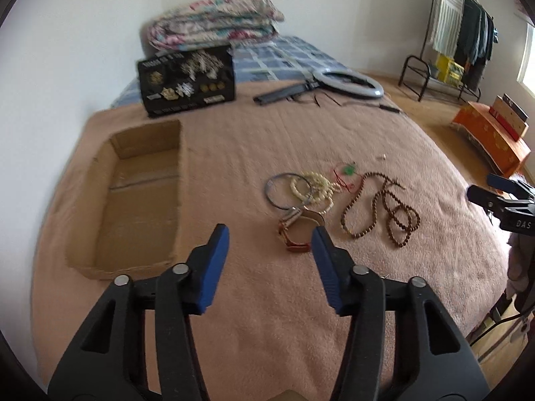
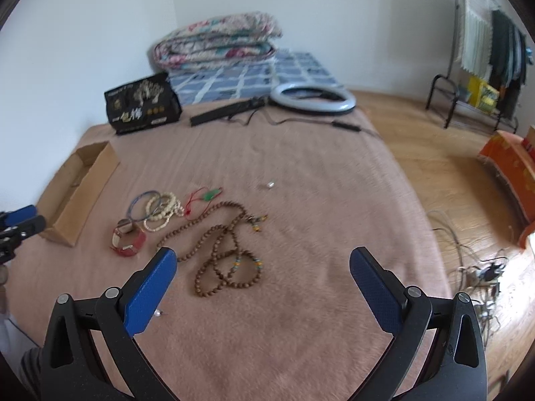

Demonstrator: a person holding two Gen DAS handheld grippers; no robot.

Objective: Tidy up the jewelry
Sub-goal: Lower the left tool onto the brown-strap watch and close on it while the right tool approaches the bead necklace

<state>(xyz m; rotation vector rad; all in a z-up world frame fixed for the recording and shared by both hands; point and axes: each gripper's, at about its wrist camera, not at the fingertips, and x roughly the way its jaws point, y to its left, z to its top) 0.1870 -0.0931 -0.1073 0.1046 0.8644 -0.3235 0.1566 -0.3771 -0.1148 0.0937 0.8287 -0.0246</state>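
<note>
Jewelry is laid out in a small heap on a pink blanket [image 2: 301,173] that covers a bed. A long brown bead necklace [image 2: 220,250] is spread in loops on the blanket. Just to its left, cream bead bracelets [image 2: 164,212] are piled together, and a thin blue bangle [image 2: 138,205] is seen touching them. A red and white bracelet [image 2: 128,239] is placed just in front of the bangle. A green pendant on a red string [image 2: 204,197] is found behind the cream beads. A tiny white bead [image 2: 270,185] is set apart from the heap, farther back.

An open cardboard box [image 1: 140,197] is placed on the blanket, well to the left of the jewelry. Nothing can be seen inside it.

The left gripper [image 1: 271,237] is held above the blanket, between the box and the heap. Its blue fingers [image 1: 217,254] are spread apart, and nothing is held between them. The red and white bracelet [image 1: 297,230] is seen just past its right fingertip.

The right gripper [image 2: 264,260] is held near the brown necklace. Its fingers [image 2: 150,297] are spread wide, and nothing is gripped.

At the far end of the bed, a black box [image 2: 142,105], a ring light [image 2: 312,98] and a folded quilt [image 2: 217,40] can be seen.
</note>
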